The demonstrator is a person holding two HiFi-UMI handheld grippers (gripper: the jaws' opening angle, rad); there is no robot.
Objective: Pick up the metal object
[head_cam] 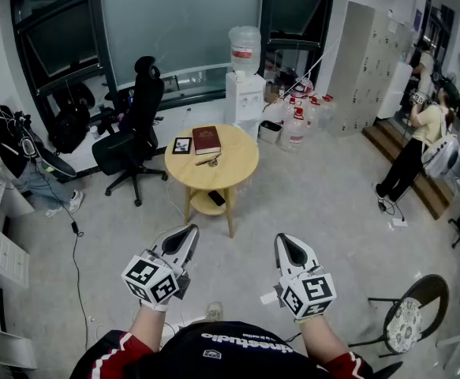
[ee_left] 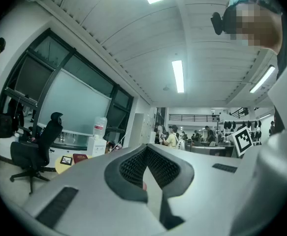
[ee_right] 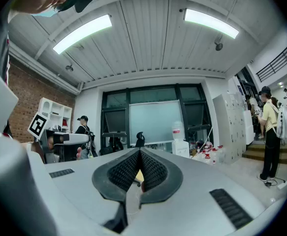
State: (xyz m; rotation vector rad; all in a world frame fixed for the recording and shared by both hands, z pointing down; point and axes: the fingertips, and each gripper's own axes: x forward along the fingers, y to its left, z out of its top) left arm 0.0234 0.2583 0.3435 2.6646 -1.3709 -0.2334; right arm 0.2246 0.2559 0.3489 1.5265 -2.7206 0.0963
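1. The main risk is a closed approach. Both tools are clenched, and the metal object (head_cam: 208,161) is small and thin and lies flat on the round table (head_cam: 245,168). Unless the jaws spread before arrival, the tips would probably push the piece across the top instead of straddling it.
2. Crowding is a second risk. The red book (head_cam: 207,139) lies just beyond the object and the small framed picture (head_cam: 182,144) just beyond and to its left. A wide or skewed reach could knock either, or close on the book's edge.
3. A low, slim piece on a hard top gives the pads little to bite on. A grip taken too high could slip off, and one driven too low could jam the tips into the tabletop.
4. The left gripper (head_cam: 188,231) is held level with its jaws closed on each other, nothing between them, touching nothing.
5. The right gripper (head_cam: 285,241) is also level. Its pads meet at the tips, with only a sliver of gap behind them, and it is empty.
6. The object sits well ahead of both tools, roughly on the line between them, near the middle of the table.
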